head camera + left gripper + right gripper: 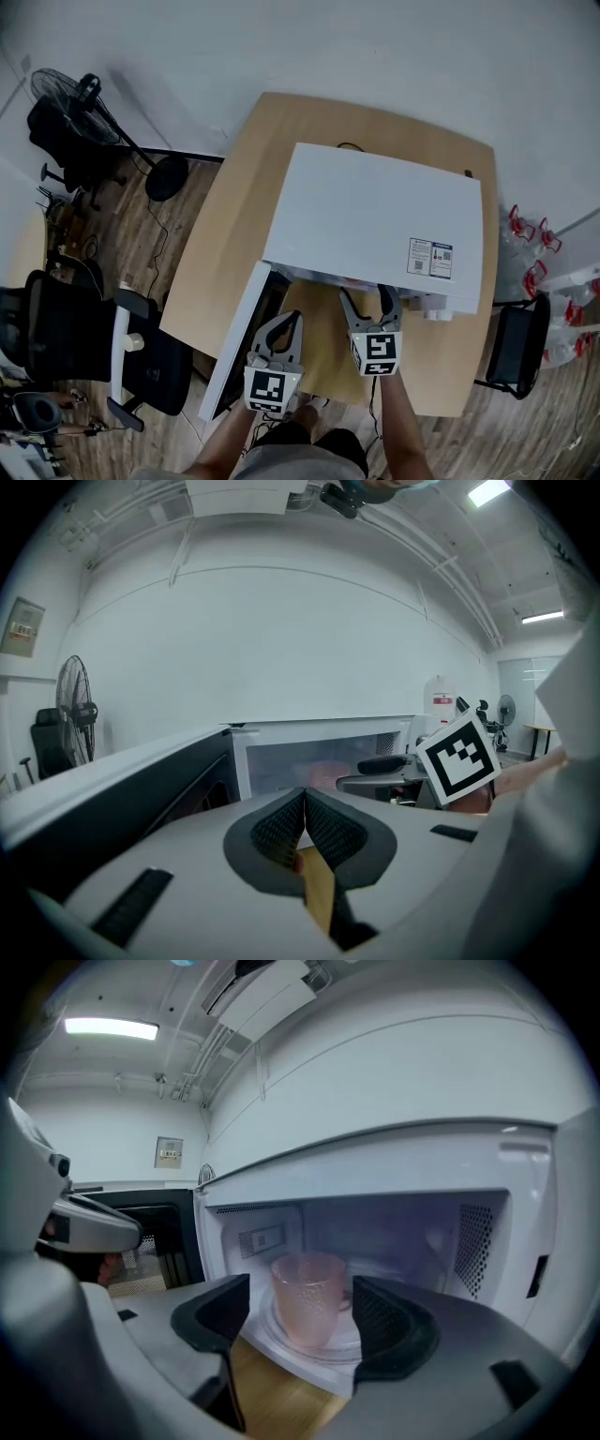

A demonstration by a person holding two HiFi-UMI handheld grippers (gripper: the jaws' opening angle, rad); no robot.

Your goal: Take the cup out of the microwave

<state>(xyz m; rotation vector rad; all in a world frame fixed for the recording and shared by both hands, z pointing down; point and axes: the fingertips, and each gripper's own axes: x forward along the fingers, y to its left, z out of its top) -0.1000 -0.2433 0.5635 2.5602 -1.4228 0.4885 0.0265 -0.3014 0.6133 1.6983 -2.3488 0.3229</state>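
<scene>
A pale pink, dimpled see-through cup (309, 1299) stands upright on the glass turntable inside the white microwave (375, 216). The microwave's door (234, 349) hangs open to the left. My right gripper (300, 1296) is open just outside the opening. In the right gripper view the cup shows between its two dark pads, further in and untouched. In the head view this right gripper (367, 302) reaches under the microwave's front edge. My left gripper (305, 803) is shut with nothing in it, pads pressed together, and hangs back beside the open door (141, 789). It appears as left gripper (289, 323) in the head view.
The microwave sits on a light wooden table (234, 225). Left of the table stand a black office chair (103, 347) and a floor fan (70, 94). A black chair (516, 352) and water bottles (530, 234) are at the right.
</scene>
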